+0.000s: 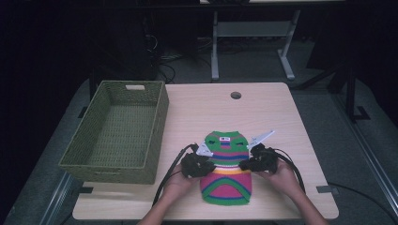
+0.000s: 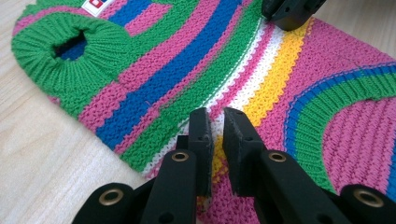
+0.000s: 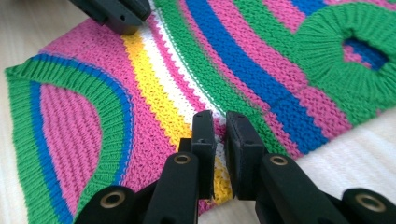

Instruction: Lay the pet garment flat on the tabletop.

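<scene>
We clamp the left gripper [image 2: 214, 122] and right gripper [image 3: 220, 123] on opposite edges of the striped sweater [image 1: 226, 168]; lifting evenly should keep it flat.

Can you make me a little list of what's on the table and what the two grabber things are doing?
table: light wood
sweater: small striped knit, lying flat
basket: green woven, left of the sweater
left hand-held gripper: pinching the sweater's left edge
right hand-held gripper: pinching its right edge
</scene>
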Demonstrator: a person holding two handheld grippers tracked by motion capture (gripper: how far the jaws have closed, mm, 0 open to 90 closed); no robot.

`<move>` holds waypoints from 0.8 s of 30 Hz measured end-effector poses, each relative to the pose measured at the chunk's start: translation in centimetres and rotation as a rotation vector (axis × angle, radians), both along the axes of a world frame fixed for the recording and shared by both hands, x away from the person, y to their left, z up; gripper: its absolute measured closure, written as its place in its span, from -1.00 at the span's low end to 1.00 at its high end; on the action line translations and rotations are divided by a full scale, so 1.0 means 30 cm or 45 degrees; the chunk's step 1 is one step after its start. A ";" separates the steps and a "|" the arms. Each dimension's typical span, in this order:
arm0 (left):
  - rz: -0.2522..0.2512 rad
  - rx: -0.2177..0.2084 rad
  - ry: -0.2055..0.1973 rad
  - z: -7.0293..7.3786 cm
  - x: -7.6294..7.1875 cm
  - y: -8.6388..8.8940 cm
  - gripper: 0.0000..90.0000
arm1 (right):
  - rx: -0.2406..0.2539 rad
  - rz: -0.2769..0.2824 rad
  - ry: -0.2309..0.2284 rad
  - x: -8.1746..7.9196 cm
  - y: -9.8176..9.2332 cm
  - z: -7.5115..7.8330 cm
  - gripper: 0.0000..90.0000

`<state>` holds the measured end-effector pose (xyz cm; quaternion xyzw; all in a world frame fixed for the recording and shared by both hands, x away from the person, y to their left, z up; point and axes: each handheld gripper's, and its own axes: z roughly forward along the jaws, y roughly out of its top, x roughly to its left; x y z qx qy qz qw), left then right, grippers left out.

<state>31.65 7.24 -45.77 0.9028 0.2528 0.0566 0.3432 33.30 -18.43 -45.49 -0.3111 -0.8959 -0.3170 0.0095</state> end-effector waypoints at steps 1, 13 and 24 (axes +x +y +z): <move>-0.003 0.005 -0.002 -0.001 0.003 -0.001 0.80 | 0.003 -0.008 0.001 0.002 -0.002 -0.001 0.80; 0.049 -0.013 -0.010 -0.007 0.046 -0.022 0.77 | 0.033 -0.098 -0.004 0.042 -0.028 -0.010 0.74; 0.101 -0.032 0.001 -0.011 0.096 -0.035 0.74 | 0.038 -0.156 -0.038 0.073 -0.039 -0.015 0.67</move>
